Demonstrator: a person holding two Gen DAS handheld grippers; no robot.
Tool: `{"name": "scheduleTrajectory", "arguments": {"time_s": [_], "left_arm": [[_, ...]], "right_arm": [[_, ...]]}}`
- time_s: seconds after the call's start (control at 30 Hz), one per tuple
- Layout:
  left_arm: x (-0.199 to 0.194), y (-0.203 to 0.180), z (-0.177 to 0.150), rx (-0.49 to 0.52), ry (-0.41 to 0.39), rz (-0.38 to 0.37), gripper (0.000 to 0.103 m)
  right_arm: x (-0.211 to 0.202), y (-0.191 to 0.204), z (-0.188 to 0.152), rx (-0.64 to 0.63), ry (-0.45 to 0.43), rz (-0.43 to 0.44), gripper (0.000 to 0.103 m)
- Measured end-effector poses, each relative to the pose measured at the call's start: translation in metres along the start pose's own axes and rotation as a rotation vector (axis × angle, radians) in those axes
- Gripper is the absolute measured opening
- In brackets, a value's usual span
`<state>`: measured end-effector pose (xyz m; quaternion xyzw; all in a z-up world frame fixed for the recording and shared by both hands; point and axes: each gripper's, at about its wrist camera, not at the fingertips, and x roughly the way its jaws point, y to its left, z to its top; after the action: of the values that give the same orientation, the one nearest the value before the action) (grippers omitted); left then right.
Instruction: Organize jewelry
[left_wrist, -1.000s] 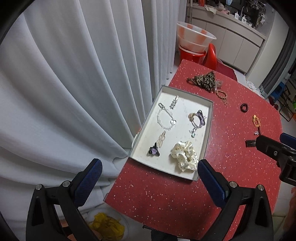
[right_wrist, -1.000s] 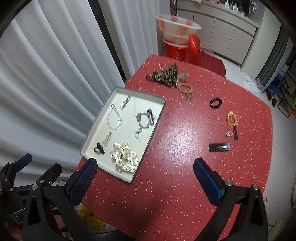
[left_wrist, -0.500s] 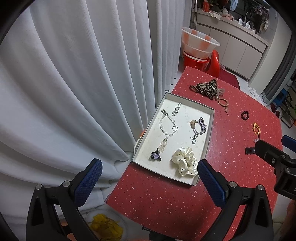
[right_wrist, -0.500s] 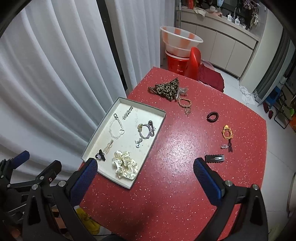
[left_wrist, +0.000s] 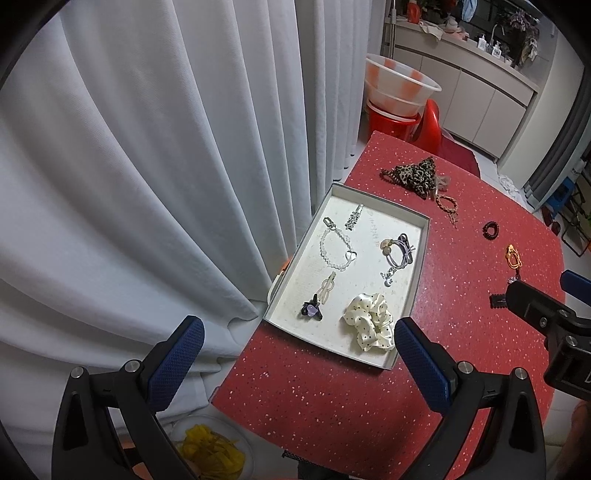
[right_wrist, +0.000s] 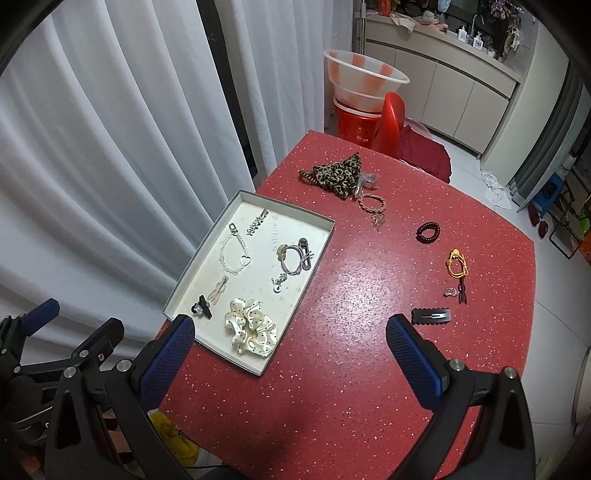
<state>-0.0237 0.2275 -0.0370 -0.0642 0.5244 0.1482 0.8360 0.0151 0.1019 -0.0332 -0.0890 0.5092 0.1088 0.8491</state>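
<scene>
A shallow grey tray (left_wrist: 421, 258) (right_wrist: 207, 258) lies on the red table and holds a cream polka-dot scrunchie (left_wrist: 369, 326) (right_wrist: 251, 326), a clear bead bracelet (right_wrist: 234, 254), grey hair ties (right_wrist: 295, 256) and small clips. Loose on the table are a leopard scrunchie (right_wrist: 338, 173), a brown braided bracelet (right_wrist: 372, 203), a black coil tie (right_wrist: 428, 232), an orange tie (right_wrist: 457, 263) and a black snap clip (right_wrist: 431, 316). My left gripper (left_wrist: 295, 363) and right gripper (right_wrist: 290, 363) hover open and empty, well above the near table edge.
White curtains (left_wrist: 147, 166) hang along the table's left side. Behind the table stand a red chair (right_wrist: 391, 122) and stacked basins (right_wrist: 364, 79). A bowl with something yellow (left_wrist: 210, 450) sits on the floor below the near edge.
Both grippers have pulled back and up from the table, so the tray and loose items look smaller and farther. Nothing on the table has moved.
</scene>
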Motion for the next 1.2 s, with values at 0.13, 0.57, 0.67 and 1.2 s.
{"name": "scheduleTrajectory", "arguments": {"time_s": [0.13, 0.57, 0.67, 1.2], "left_arm": [[0.0001, 0.0002, 0.0003, 0.000, 0.001, -0.001, 0.103], [0.0001, 0.0000, -0.0009, -0.001, 0.001, 0.000, 0.103], [-0.0001, 0.0002, -0.0010, 0.000, 0.000, 0.001, 0.103], [-0.0004, 0.0001, -0.0016, -0.001, 0.002, 0.000, 0.103]], "right_arm": [[-0.0001, -0.0005, -0.0001, 0.000, 0.000, 0.000, 0.103], [-0.0001, -0.0004, -0.0003, 0.000, 0.002, 0.001, 0.103], [0.0002, 0.0002, -0.0009, 0.000, 0.002, 0.002, 0.103], [0.0006, 0.0019, -0.0023, -0.002, 0.002, 0.003, 0.103]]}}
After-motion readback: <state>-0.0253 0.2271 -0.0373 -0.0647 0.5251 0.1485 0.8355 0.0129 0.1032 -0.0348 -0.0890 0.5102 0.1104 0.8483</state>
